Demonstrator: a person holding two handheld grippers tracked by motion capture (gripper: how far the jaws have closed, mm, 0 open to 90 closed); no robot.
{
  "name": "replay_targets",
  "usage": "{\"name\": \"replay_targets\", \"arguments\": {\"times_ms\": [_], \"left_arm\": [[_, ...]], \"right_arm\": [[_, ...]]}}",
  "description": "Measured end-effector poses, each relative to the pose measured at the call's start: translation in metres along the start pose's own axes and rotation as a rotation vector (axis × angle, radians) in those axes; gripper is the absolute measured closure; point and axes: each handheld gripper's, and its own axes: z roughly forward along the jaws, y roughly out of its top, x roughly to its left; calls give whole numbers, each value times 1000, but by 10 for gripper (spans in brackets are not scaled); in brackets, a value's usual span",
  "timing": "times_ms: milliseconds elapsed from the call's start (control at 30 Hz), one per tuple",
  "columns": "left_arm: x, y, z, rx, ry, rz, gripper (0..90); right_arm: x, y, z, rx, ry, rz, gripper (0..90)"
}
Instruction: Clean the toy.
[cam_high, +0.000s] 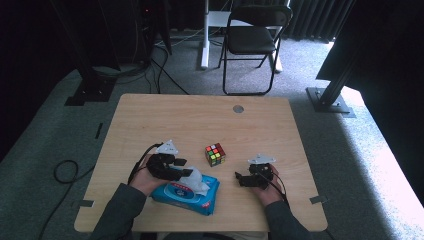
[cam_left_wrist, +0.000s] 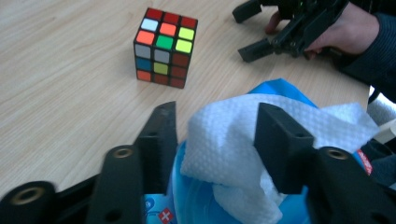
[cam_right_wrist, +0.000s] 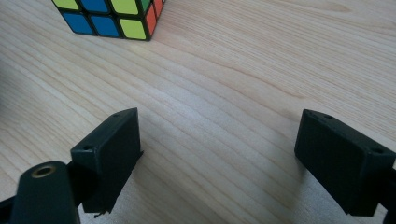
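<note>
A blue pack of wet wipes (cam_high: 182, 196) lies at the near left of the wooden table (cam_high: 200, 125). A white wipe (cam_left_wrist: 224, 135) sticks up out of its top. My left gripper (cam_left_wrist: 215, 116) is over the pack with the wipe between its jaws; the right jaw touches the wipe, while the left jaw stands a little apart from it. A scrambled Rubik's cube (cam_high: 215, 154) sits in the middle of the table, beyond both grippers. My right gripper (cam_right_wrist: 219, 135) rests open on bare wood at the near right, with nothing between its jaws.
A round grey grommet (cam_high: 238, 108) is set in the table's far edge. Behind the table, a black folding chair (cam_high: 252, 35) stands on the carpet. Bare wood stretches between the cube (cam_right_wrist: 112, 16) and my right gripper (cam_high: 241, 179).
</note>
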Motion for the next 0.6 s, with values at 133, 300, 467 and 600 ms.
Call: {"name": "replay_targets", "arguments": {"times_ms": [133, 300, 467, 600], "left_arm": [[0, 0, 0, 14, -20, 3, 596], [0, 0, 0, 9, -24, 0, 641], [4, 0, -1, -6, -48, -40, 562], [8, 1, -5, -37, -69, -83, 510]], "right_arm": [[0, 0, 0, 0, 0, 0, 141], [0, 0, 0, 0, 0, 0, 141], [0, 0, 0, 0, 0, -1, 141], [0, 0, 0, 0, 0, 0, 141]]}}
